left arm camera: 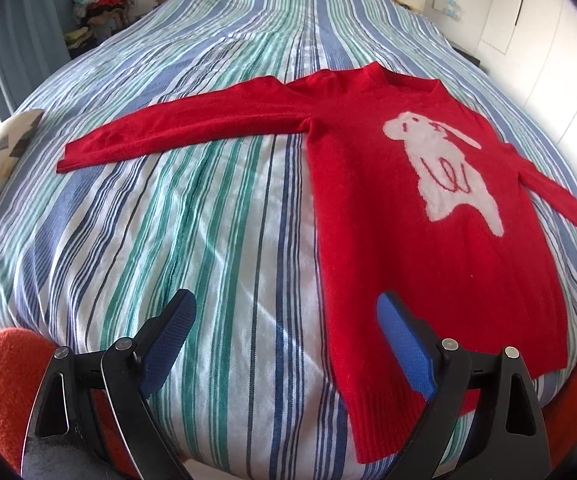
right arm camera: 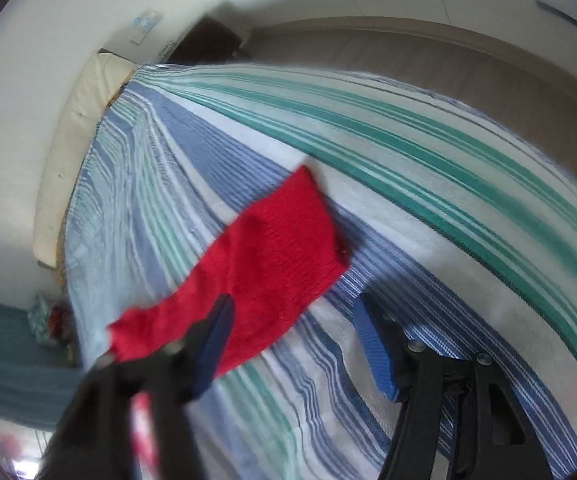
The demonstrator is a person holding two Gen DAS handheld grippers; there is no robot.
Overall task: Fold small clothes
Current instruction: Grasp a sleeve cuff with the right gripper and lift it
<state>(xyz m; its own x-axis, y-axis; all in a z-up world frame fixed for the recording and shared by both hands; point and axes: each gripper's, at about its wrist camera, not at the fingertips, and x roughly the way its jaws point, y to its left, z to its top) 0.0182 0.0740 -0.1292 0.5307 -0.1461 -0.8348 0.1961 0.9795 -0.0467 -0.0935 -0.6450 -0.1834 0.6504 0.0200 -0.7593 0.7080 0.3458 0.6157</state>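
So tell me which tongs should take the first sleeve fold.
Probably right: the right tongs hang open just short of a sleeve cuff. The left tongs are open over the bedspread, beside the sweater hem.

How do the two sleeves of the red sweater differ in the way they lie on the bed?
In the left wrist view, the left-hand sleeve stretches out long and nearly straight across the striped bedspread, fully in view. The right-hand sleeve slants downward toward the picture's edge and looks shorter there. No gripper is near the left-hand sleeve, while the right gripper, jaws open, is close to the right-hand one's cuff. Both lie flat, unfolded, the same red.
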